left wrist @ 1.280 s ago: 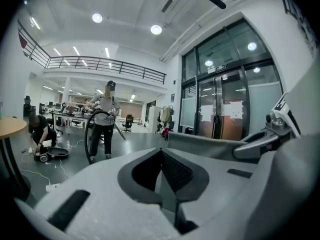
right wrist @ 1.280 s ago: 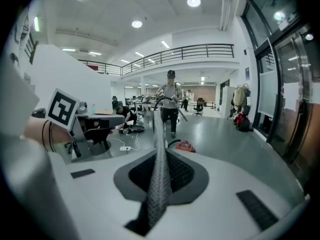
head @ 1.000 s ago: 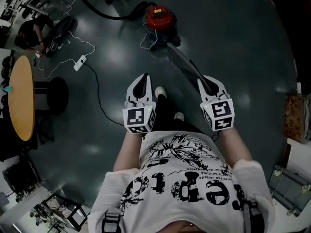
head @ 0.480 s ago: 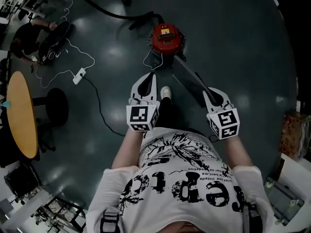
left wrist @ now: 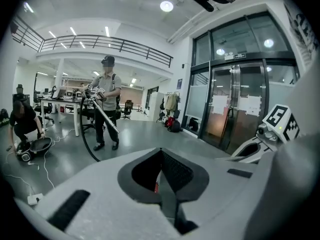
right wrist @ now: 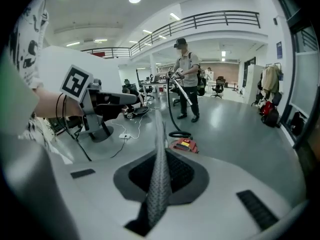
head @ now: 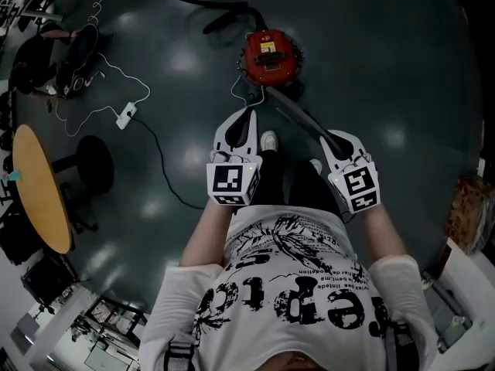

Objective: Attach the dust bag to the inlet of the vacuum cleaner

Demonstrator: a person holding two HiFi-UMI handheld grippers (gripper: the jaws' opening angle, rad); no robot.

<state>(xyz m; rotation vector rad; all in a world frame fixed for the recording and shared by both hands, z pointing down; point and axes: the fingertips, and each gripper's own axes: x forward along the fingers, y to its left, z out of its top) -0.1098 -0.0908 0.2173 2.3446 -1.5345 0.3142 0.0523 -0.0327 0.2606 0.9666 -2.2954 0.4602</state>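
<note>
Left gripper (head: 248,118): jaws pressed together, nothing between them.

Right gripper (head: 332,140): jaws clamped on the edge of the grey dust bag (head: 298,116). Seen edge-on in the right gripper view, the bag is a textured strip standing between the pads. In the head view it runs as a long flat strip from the jaws toward the red vacuum cleaner (head: 269,56). Its far end lies near the cleaner's base; contact cannot be told.

The cleaner stands on the dark floor (head: 387,68) ahead of the person's feet. A white power strip (head: 125,117) lies to its left, and a round wooden table (head: 39,184) further left.
</note>
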